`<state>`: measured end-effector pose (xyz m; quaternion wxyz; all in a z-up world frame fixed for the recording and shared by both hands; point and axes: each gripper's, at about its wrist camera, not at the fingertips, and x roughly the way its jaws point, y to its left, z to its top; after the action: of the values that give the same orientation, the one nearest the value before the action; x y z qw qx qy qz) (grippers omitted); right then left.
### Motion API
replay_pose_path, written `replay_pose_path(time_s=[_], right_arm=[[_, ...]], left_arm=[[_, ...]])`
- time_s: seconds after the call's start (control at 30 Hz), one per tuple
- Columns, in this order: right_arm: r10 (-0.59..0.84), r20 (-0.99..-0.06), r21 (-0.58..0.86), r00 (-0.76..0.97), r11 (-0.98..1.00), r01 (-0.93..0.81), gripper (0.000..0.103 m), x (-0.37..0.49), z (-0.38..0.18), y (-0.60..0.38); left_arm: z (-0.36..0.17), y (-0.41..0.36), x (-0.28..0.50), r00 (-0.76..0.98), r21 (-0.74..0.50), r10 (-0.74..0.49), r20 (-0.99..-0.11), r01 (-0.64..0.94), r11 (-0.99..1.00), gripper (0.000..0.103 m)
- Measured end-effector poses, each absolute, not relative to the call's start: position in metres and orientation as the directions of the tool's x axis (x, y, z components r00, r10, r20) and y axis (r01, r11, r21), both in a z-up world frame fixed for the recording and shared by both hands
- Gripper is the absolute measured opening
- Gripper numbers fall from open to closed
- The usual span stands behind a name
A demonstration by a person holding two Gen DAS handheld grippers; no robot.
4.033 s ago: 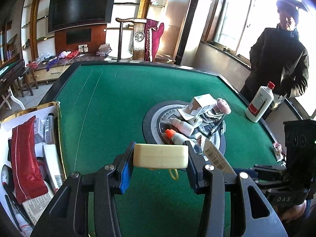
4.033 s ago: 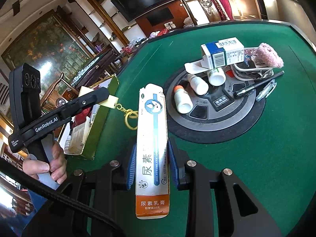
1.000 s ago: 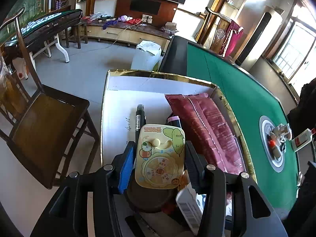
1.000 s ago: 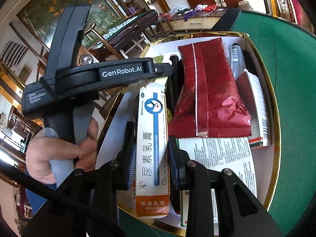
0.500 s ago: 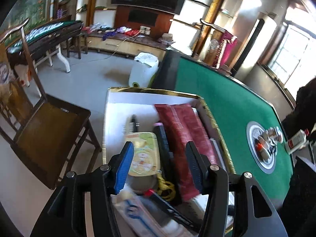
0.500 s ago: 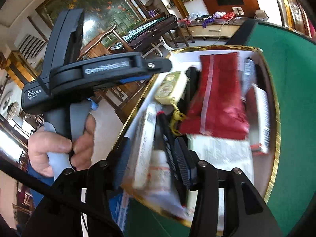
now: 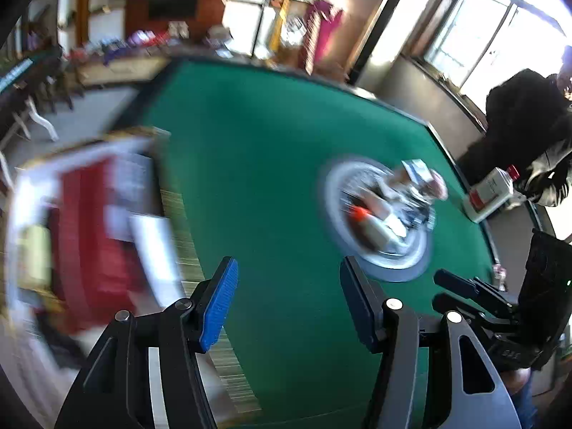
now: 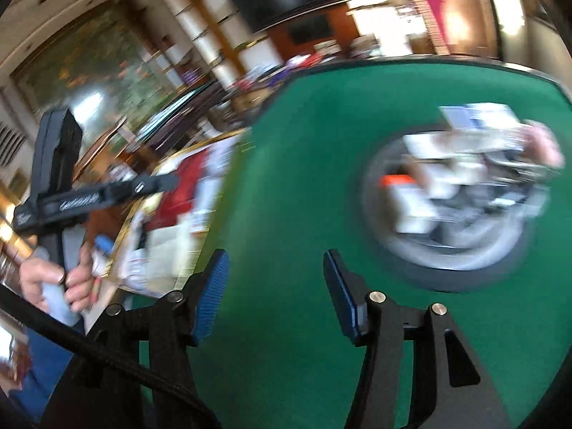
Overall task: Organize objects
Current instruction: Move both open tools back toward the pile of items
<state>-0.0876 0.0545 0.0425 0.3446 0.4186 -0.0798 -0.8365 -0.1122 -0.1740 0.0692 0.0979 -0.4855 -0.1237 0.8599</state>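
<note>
Now both grippers' jaws, just opening, hold nothing

Motion blur smears the gold-edged box [image 7: 89, 214] and the pile on the table's round hub [image 8: 461, 193] beyond identifying single items.

Left hand-held gripper [image 7: 287, 300] — jaws just opening, nothing between — over green table [image 7: 257, 164], blurred box [image 7: 21, 186] at left.

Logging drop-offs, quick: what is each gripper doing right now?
Left gripper: open, empty, jaws just opening.
Right gripper: open, empty, jaws just opening.
</note>
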Motion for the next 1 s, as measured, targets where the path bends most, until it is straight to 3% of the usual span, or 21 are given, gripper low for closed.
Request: replay_pose_path(time_s=[0.2,0.33,0.6,0.63,0.67,0.7,0.73,0.83,1.0], right_arm=[[-0.599,-0.630,0.445,-0.494,-0.800,0.402,0.054,-0.106,0.035,0.136],[-0.560,-0.606,0.424,-0.564,-0.828,0.366,0.054,-0.107,0.050,0.160],[-0.614,-0.545,0.553,-0.571,-0.775,0.305,0.054,-0.109,0.057,0.195],[-0.615,-0.542,0.559,-0.573,-0.773,0.301,0.054,-0.110,0.057,0.197],[-0.615,-0.541,0.561,-0.574,-0.772,0.298,0.054,-0.109,0.057,0.197],[-0.616,-0.539,0.561,-0.575,-0.771,0.300,0.054,-0.110,0.057,0.197],[-0.615,-0.538,0.558,-0.577,-0.772,0.304,0.054,-0.109,0.057,0.197],[-0.609,-0.540,0.536,-0.581,-0.781,0.321,0.054,-0.109,0.055,0.191],[-0.599,-0.577,0.443,-0.555,-0.800,0.404,0.052,-0.111,0.045,0.163]], left_arm=[[0.035,-0.092,-0.161,-0.410,-0.406,0.348,-0.843,0.061,-0.912,0.053],[0.024,-0.058,-0.182,-0.397,-0.334,0.259,-0.880,0.129,-0.934,0.053],[-0.001,-0.030,-0.203,-0.394,-0.194,0.116,-0.912,0.165,-0.967,0.053],[-0.003,-0.028,-0.204,-0.397,-0.185,0.110,-0.911,0.155,-0.970,0.051],[-0.005,-0.027,-0.203,-0.405,-0.155,0.091,-0.910,0.129,-0.979,0.043],[-0.005,-0.027,-0.200,-0.421,-0.136,0.077,-0.904,0.111,-0.985,0.027],[-0.005,-0.028,-0.197,-0.428,-0.130,0.083,-0.900,0.082,-0.988,0.023],[-0.005,-0.048,-0.181,-0.443,-0.145,0.109,-0.890,0.047,-0.988,0.023],[-0.008,-0.085,-0.140,-0.501,-0.027,0.033,-0.865,-0.021,-0.999,0.023]])
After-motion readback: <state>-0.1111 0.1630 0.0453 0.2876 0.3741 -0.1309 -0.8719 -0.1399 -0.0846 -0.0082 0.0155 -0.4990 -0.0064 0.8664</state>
